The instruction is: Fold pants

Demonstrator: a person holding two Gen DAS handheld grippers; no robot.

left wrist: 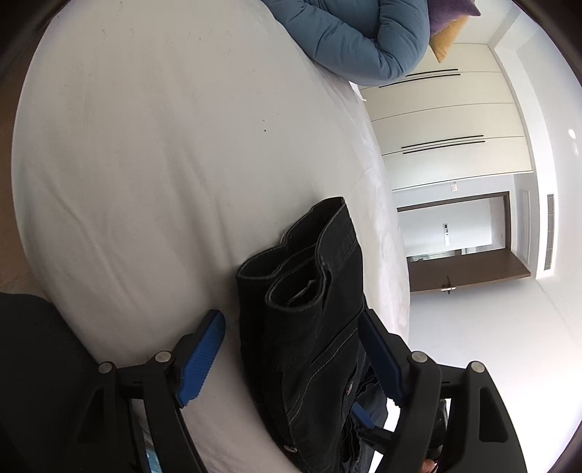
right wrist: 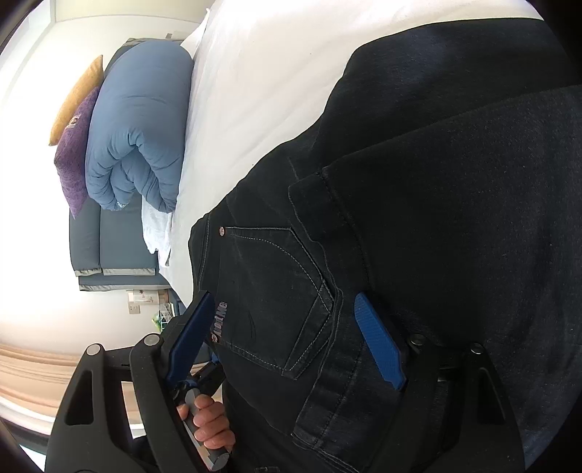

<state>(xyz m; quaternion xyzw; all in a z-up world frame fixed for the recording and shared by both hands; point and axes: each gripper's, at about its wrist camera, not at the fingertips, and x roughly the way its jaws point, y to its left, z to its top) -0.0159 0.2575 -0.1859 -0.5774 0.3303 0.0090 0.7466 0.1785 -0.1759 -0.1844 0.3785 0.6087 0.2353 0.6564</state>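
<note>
Room: white walls and pale cupboard doors past the bed's edge, toward 3 o'clock in the left wrist view.
Bed [left wrist: 163, 163]: white sheet, a blue duvet [left wrist: 356, 32] rolled at 12 o'clock.
Pants [left wrist: 309, 309]: dark denim, folded in a stack on the sheet near the bed's edge — hem openings point to 12 o'clock.
Left gripper [left wrist: 291, 349]: jaws wide apart, straddling the stack; left pad clear of the cloth, right pad at its edge — contact cannot be told.
Right gripper [right wrist: 287, 334]: jaws spread wide around the back pocket [right wrist: 276, 291]; neither blue pad plainly presses the denim.
Hand [right wrist: 211, 425]: fingers wrapped round a handle at 7 o'clock in the right wrist view.
</note>
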